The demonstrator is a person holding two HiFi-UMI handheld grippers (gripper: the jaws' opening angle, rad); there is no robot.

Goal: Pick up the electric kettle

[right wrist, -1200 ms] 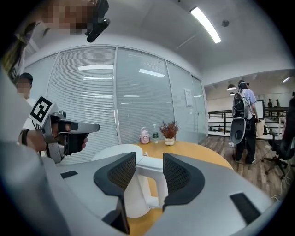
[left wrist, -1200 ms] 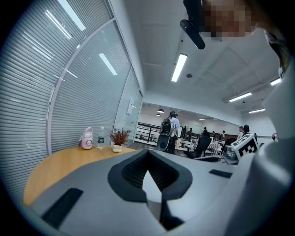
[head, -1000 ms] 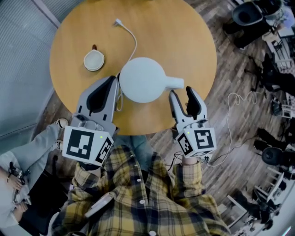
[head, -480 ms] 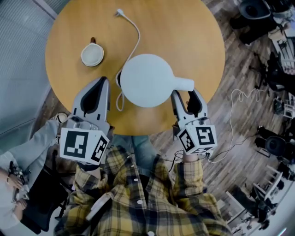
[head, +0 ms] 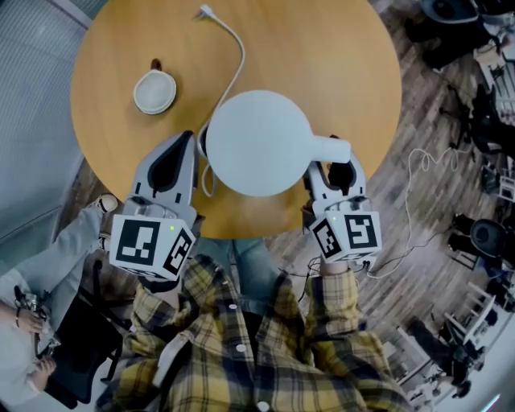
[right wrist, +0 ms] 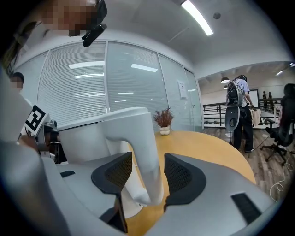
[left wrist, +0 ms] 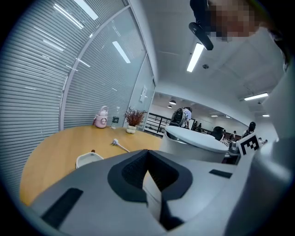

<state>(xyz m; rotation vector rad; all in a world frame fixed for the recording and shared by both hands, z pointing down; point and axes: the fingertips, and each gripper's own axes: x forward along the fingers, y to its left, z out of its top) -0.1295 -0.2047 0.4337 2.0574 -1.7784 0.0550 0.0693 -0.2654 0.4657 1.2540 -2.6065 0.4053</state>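
The white electric kettle (head: 261, 143) hangs above the round wooden table (head: 322, 64), large in the head view. Its handle (head: 330, 149) points right. My right gripper (head: 331, 169) is shut on that handle; the right gripper view has the handle (right wrist: 145, 156) pinched between the two dark pads (right wrist: 177, 173), with the kettle body (right wrist: 92, 138) to the left. My left gripper (head: 183, 141) sits just left of the kettle, shut and holding nothing. Its closed jaws (left wrist: 147, 159) point along the table, with the kettle (left wrist: 193, 145) on their right.
A white cup (head: 154, 91) stands at the table's left. A white power cord (head: 237, 56) runs from under the kettle to a plug (head: 205, 12) at the far side. A small potted plant (left wrist: 133, 120) and a pink item (left wrist: 101, 117) stand at the far edge. Cables and office chairs crowd the floor (head: 434, 177) on the right.
The kettle has come up off the table toward the head camera and looks larger. My right gripper has closed in on its handle and risen with it. The left gripper has barely moved.
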